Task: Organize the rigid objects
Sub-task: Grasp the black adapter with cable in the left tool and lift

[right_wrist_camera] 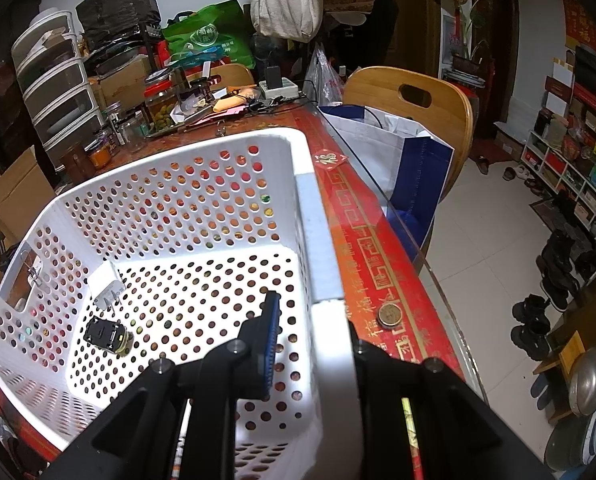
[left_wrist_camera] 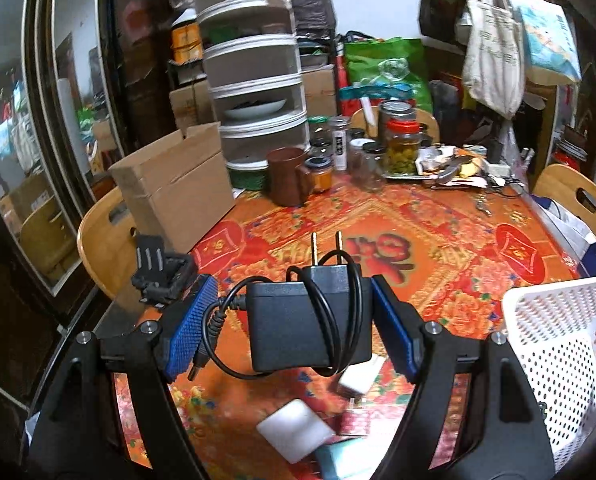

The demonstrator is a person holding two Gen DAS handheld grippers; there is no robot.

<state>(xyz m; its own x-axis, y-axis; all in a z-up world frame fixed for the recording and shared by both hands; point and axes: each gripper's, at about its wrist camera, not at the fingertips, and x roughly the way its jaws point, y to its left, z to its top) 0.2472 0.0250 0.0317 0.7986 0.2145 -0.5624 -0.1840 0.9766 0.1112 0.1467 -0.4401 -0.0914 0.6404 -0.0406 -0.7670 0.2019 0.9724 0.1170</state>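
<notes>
My left gripper [left_wrist_camera: 293,320] is shut on a black power adapter [left_wrist_camera: 306,320] with its cord wrapped round it and its two prongs pointing away, held above the red patterned tablecloth [left_wrist_camera: 418,248]. The white perforated basket [left_wrist_camera: 558,352] stands to its right. My right gripper [right_wrist_camera: 310,332] is shut on the basket's right wall [right_wrist_camera: 318,248], one blue pad inside, the other finger hidden outside. In the basket lie a white charger [right_wrist_camera: 105,284] and a small black part [right_wrist_camera: 105,334].
Below the left gripper lie a white plug [left_wrist_camera: 358,380], a white block [left_wrist_camera: 293,428] and a pale blue item [left_wrist_camera: 342,460]. A cardboard box [left_wrist_camera: 173,184], brown mug [left_wrist_camera: 289,176] and jars [left_wrist_camera: 402,144] stand at the back. A black clip [left_wrist_camera: 161,272] sits left. A coin [right_wrist_camera: 390,315] lies near the table edge.
</notes>
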